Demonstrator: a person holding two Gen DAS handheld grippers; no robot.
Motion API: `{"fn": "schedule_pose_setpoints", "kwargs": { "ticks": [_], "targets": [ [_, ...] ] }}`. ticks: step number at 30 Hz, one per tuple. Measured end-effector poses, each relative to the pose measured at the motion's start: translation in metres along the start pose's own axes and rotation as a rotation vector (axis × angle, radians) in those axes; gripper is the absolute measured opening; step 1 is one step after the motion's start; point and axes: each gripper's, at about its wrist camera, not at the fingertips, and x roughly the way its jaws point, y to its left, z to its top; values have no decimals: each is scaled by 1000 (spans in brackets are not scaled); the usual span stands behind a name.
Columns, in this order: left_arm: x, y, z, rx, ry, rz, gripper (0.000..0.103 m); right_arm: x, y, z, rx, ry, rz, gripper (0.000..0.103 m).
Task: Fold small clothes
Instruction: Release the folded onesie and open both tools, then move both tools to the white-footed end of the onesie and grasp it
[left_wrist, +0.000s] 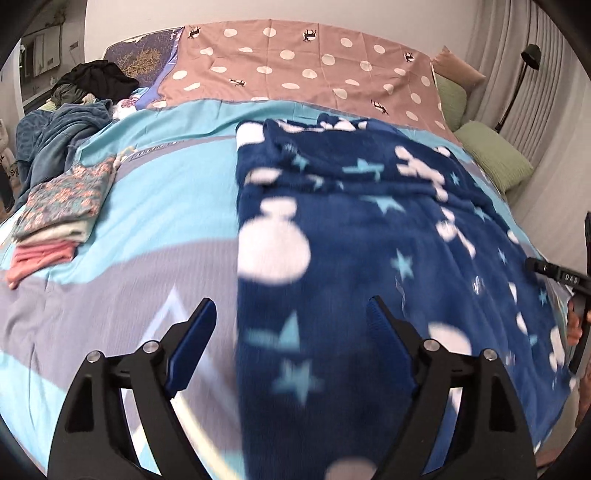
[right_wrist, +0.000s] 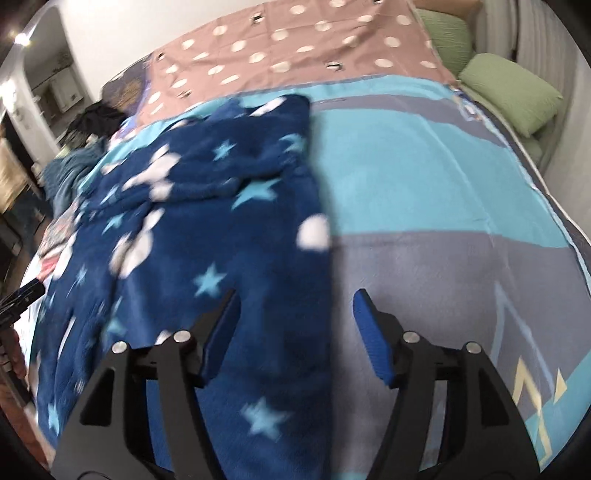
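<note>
- A dark blue fleece garment (left_wrist: 369, 236) printed with stars and white shapes is laid lengthwise on the bed (left_wrist: 173, 206), over a turquoise and grey cover; its far end is bunched and rumpled, its near part lies flatter
- The left gripper (left_wrist: 291, 325) is held above the garment's left edge with its fingers (left_wrist: 195, 332) spread wide; nothing is pinched between them, and only cover and fleece are seen beneath
- The right gripper (right_wrist: 295, 314) is held above the garment's right edge, its fingers (right_wrist: 369, 325) likewise spread and empty
- The step in hand is judged to be the moment between two folds: the cloth lies released on the bed and both grippers are free above its near half
- A stack of folded clothes (left_wrist: 59, 221) is seen at the left of the bed, and an unsorted heap (left_wrist: 74, 122) beyond it, so part of the task is judged done
- For the next move, a fresh grasp is called for: each pair of fingers is to be lowered onto a near corner or side edge and closed on the fleece, so that the garment can be folded over
- The rumpled far end may need to be smoothed first
</note>
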Motion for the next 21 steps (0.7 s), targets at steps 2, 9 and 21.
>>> {"fn": "schedule_pose_setpoints", "kwargs": {
  "ticks": [2, 9, 21],
  "targets": [
    [-8, 3, -12, -10, 5, -3, 84, -3, 8, -8, -35, 7, 7, 72],
    [-22, 13, -49, -50, 44, -8, 84, -14, 16, -32, -33, 21, 17, 76],
    [-44, 30, -93, -48, 62, -197, 84, -18, 12, -55, -17, 141, -29, 77]
  ]
}}
